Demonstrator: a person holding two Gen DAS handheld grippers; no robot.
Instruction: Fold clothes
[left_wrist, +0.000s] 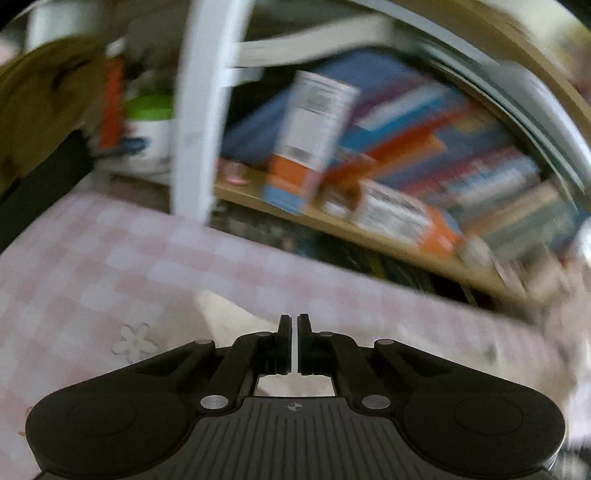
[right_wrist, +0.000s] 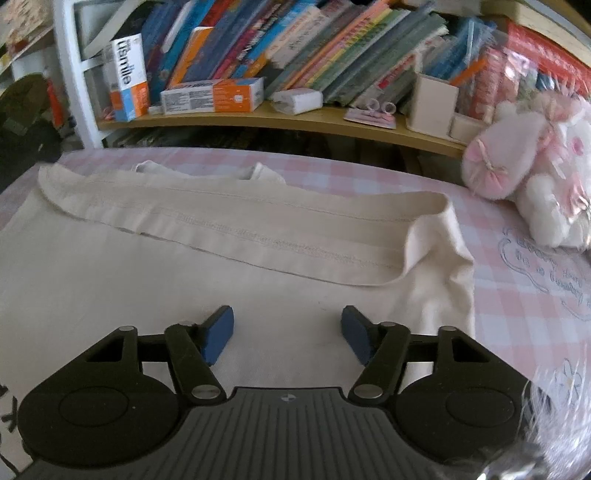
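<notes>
Garment, cream-coloured, is spread flat on a pink-and-white checked bedsheet & fills most of the right wrist view; its far edge has been turned over into a long stitched hem band running across the bed. It is judged light, soft & limp, w/ no stiffness of its own: it will sag and crease wherever it is lifted, so it is best taken at a hemmed edge or corner, where the doubled, stitched cloth gives the pads more to bite on. A pinch mid-panel would only be expected to bunch it.

Bookshelf w/ books & boxes is seen behind the bed, a pink plush toy at the right, well apart from the cloth.

Right gripper is held over the plain middle of the garment, jaws apart, nothing between the blue pads; hem band lies just beyond the tips.

Left gripper is seen w/ jaws brought together. That view is blurred; pale cloth shows just under and ahead of the tips, but whether any is pinched cannot be told.
</notes>
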